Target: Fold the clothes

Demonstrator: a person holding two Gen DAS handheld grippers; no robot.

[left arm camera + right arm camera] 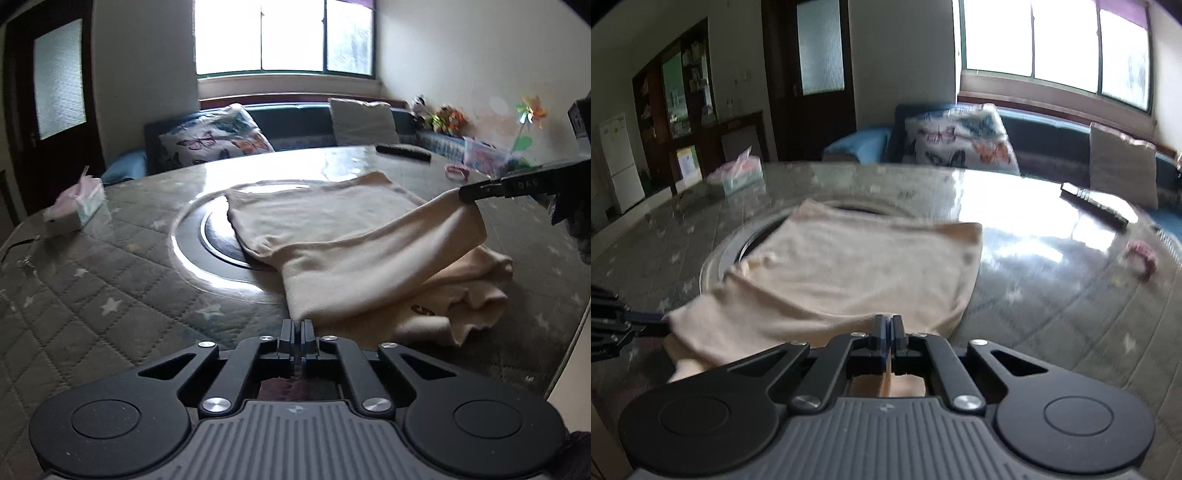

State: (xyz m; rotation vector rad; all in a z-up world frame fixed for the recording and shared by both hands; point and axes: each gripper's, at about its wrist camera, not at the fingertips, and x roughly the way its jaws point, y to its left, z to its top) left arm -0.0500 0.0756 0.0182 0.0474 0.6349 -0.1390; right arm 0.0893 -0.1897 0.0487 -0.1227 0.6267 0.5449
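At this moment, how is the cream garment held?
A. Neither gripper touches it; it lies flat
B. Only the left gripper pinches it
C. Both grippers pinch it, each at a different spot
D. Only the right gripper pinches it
C: the left gripper is shut on the near edge of the garment, and the right gripper is shut on another part, lifting a fold off the table.

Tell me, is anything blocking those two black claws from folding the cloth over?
Nothing visible. Both the left gripper and right gripper already pinch the cream knit garment, and its flat far half on the quilted table carries nothing.
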